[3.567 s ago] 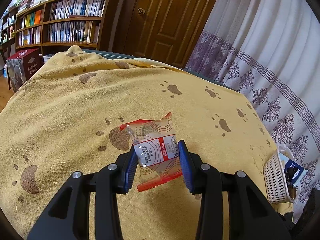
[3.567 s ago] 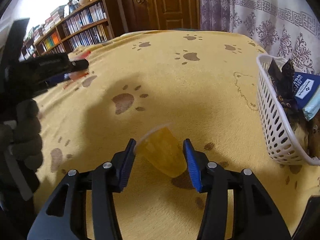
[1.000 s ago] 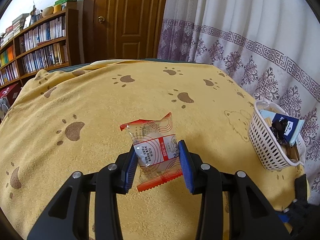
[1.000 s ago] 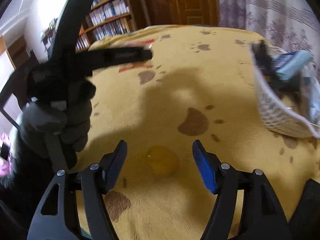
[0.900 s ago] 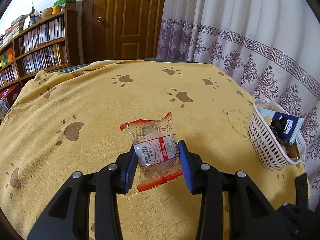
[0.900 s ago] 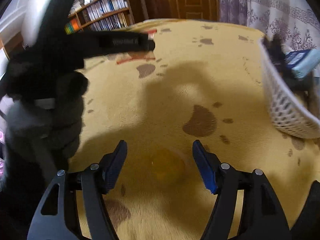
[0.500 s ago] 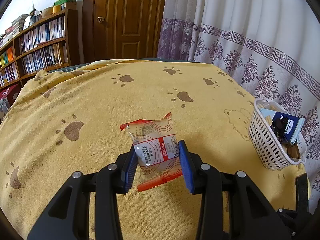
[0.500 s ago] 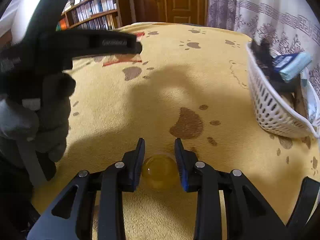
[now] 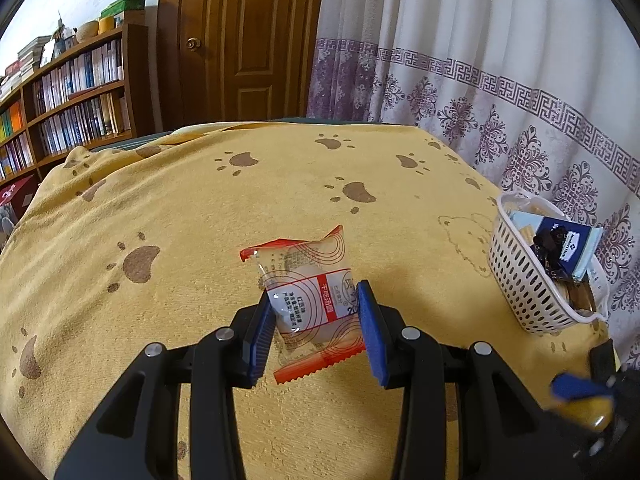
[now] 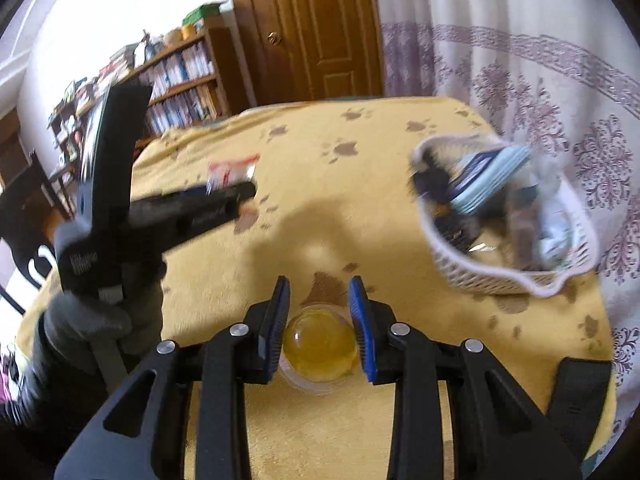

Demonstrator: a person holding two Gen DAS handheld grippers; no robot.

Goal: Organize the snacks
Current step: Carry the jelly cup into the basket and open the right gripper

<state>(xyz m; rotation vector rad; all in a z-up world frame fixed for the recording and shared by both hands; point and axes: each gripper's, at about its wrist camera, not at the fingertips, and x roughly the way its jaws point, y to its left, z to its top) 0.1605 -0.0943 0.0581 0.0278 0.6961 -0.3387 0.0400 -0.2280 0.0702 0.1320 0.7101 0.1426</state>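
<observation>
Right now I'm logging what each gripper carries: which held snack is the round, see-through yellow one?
The jelly cup in the right gripper: round, clear, yellow. The left gripper holds a flat red-and-white packet.

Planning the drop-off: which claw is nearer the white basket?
Right. The right claw, gripping the jelly cup, sits near the white basket; the left claw is farther away.

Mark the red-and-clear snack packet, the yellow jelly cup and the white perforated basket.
red-and-clear snack packet (image 9: 310,280), left wrist view, printed label at its middle
yellow jelly cup (image 10: 319,344), right wrist view, domed yellow body
white perforated basket (image 9: 520,280), left wrist view, near side wall
</observation>
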